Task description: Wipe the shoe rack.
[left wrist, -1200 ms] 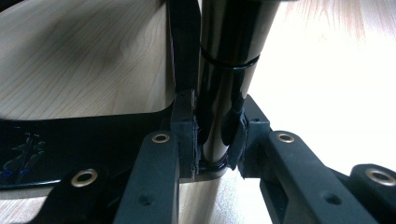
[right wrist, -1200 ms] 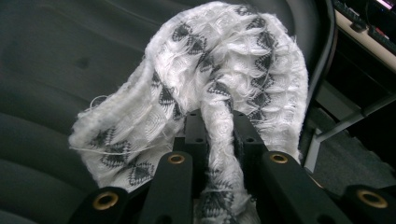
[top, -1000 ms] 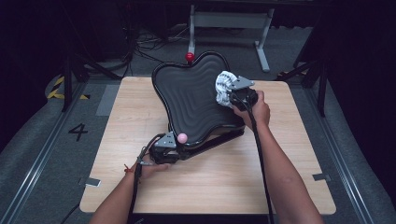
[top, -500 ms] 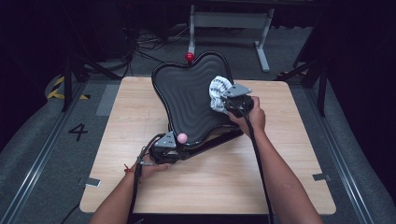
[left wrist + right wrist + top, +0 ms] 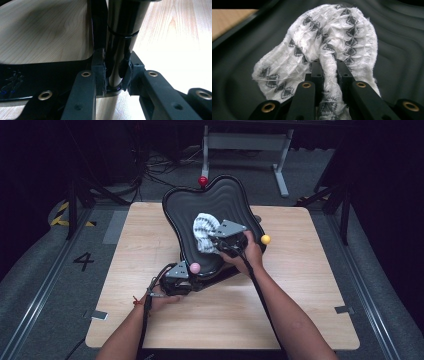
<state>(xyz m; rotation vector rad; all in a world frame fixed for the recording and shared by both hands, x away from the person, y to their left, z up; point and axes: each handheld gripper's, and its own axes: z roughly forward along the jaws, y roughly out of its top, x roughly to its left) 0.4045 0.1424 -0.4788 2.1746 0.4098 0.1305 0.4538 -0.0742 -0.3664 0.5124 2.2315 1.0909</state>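
A person stands at a wooden table [image 5: 310,290] with a gripper in each hand. On the table sits a big black tray [image 5: 227,200] with wavy ridges. It is tipped up, so its far end is higher than its near end.

The right gripper [image 5: 216,241] is over the middle of the tray. Its two black fingers [image 5: 318,72] are pinching a white cloth [image 5: 204,231] with little grey shapes on it. In the right gripper view, a twisted strip of the cloth [image 5: 328,70] runs straight down between the two fingers, and they squeeze it from both sides. The rest of the cloth puffs out past the fingertips, in a big loop above them and in a flap off to one side. The cloth is bunched up and lies against the wavy face of the tray.

The left gripper [image 5: 176,279] is at the near, low end of the tray. In the left gripper view, its fingers [image 5: 98,67] are clamped on a shiny black post [image 5: 118,45]. The post goes up between them, and each finger presses on one side of it.

A small pink ball [image 5: 195,268] is just beside the left gripper. A yellow ball [image 5: 265,239] is near the right hand [image 5: 247,255]. A red ball [image 5: 202,181] is at the far end of the tray.
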